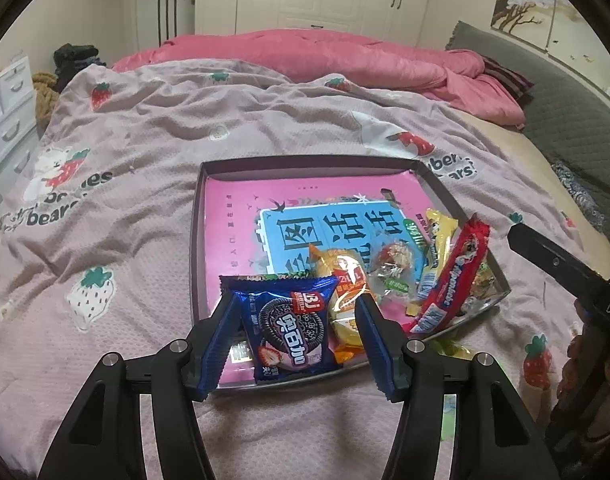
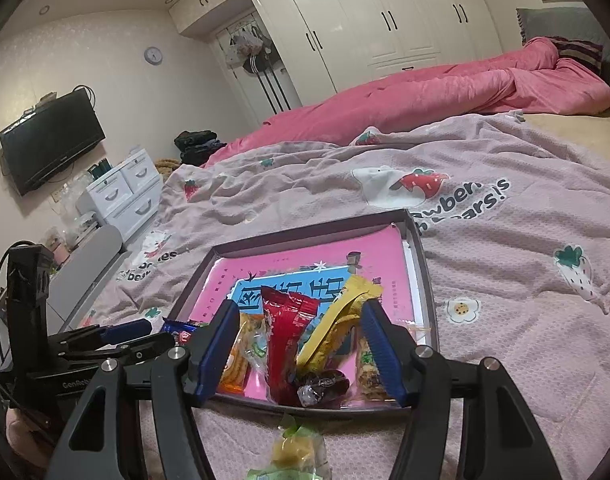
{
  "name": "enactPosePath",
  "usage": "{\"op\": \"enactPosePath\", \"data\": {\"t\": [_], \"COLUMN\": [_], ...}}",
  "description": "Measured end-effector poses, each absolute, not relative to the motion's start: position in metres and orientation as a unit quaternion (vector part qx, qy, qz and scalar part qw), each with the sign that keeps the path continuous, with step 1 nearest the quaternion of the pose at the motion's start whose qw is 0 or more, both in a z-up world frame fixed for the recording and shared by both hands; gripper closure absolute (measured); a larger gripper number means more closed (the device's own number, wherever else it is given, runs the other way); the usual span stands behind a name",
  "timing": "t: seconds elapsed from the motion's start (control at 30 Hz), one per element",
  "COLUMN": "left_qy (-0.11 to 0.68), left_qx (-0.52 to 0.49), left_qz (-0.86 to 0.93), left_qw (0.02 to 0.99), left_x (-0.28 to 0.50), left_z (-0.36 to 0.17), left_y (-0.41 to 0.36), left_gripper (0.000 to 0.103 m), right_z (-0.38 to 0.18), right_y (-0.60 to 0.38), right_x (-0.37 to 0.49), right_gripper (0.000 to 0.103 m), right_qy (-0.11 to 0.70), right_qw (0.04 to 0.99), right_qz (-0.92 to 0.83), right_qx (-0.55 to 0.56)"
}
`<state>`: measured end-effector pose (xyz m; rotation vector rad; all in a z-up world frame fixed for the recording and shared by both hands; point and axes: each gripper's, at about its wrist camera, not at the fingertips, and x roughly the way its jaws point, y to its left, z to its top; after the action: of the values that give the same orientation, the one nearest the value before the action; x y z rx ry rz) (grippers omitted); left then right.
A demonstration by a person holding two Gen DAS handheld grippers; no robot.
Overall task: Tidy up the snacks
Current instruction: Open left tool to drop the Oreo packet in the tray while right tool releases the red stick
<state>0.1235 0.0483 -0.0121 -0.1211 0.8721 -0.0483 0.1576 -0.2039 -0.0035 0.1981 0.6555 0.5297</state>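
A dark-rimmed tray (image 1: 305, 160) (image 2: 305, 232) with a pink printed floor lies on the bed. In the left wrist view a blue cookie packet (image 1: 289, 328) lies flat in the tray's near corner. My left gripper (image 1: 297, 304) straddles it, open, with a gap on the packet's right side. An orange-yellow cake packet (image 1: 345, 300), a red packet (image 1: 453, 276) and a yellow bar (image 1: 437, 232) lie beside it. In the right wrist view my right gripper (image 2: 299, 308) stands open over the red packet (image 2: 285, 332) and the yellow bar (image 2: 341, 320), its pads clear of both.
A green-yellow wrapped snack (image 2: 293, 452) lies on the strawberry-print blanket (image 1: 145, 140) just outside the tray's near rim. A pink duvet (image 1: 325, 56) is bunched at the far side. White drawers (image 2: 121, 192) and a wall television (image 2: 49, 140) stand left of the bed.
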Motion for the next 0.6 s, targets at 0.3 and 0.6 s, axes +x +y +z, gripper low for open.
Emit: {"op": "enactPosePath", "data": {"t": [0.3,0.6], "left_qy": [0.413,0.404], "left_qx": [-0.062,-0.061], "left_qz": [-0.033,-0.04], "left_qw": [0.908,0.912], "left_x": [0.116,0.108], "left_z": [0.0,0.01], "left_y": [0.046,0.04], "left_gripper": [0.042,0.042], "right_z": [0.005,0.01], "right_y": [-0.222,-0.223], "right_x": [0.154,0.147], "right_gripper": [0.036,0.036], "right_qy": [0.309,0.302], "right_qw": [0.912,0.915], "right_qz": [0.245,0.244], "right_qx": [0.112,0.105]}}
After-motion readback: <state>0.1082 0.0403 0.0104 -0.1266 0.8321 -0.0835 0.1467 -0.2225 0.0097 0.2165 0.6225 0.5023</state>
